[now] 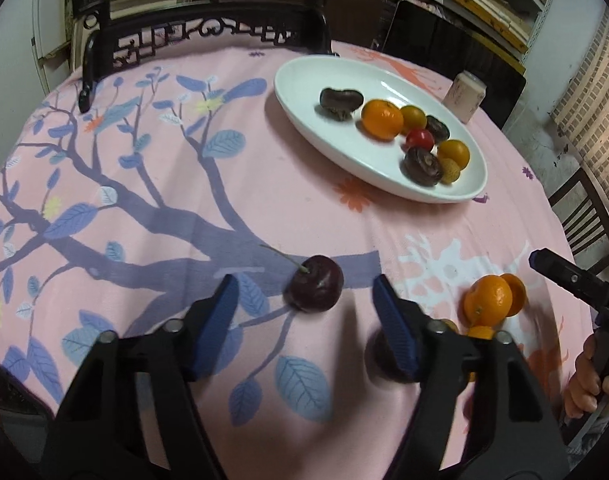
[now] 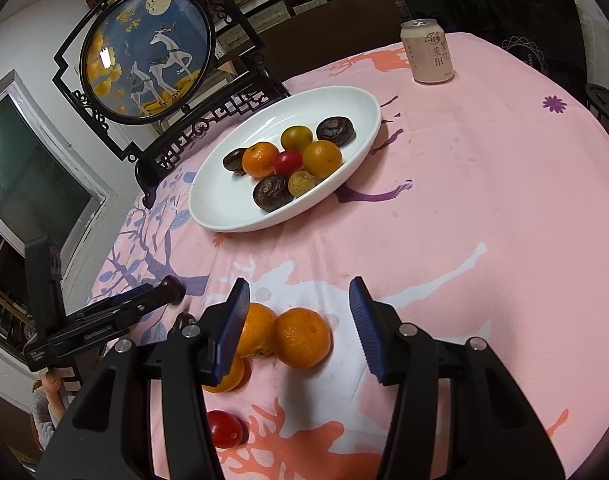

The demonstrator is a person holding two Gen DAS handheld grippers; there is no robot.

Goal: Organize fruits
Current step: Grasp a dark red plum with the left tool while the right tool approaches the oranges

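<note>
A white oval plate [image 1: 304, 92] [image 2: 232, 208] holds several fruits: mandarins, a red cherry tomato, dark chestnuts. In the left wrist view a dark cherry [image 1: 314, 289] with a stem lies on the pink cloth between the fingers of my open, empty left gripper [image 1: 306, 286]. A second dark fruit [image 1: 380, 354] sits partly behind the right finger. In the right wrist view my right gripper [image 2: 300, 294] is open and empty over mandarins [image 2: 302, 338] on the cloth. A cherry tomato [image 2: 224, 428] lies near its left finger.
A carved dark screen with a deer painting [image 2: 144, 48] stands behind the plate. A drink can [image 2: 426, 52] stands at the far side. A dark chair [image 1: 588, 216] is at the table's right edge. The cloth hangs over the round table edge.
</note>
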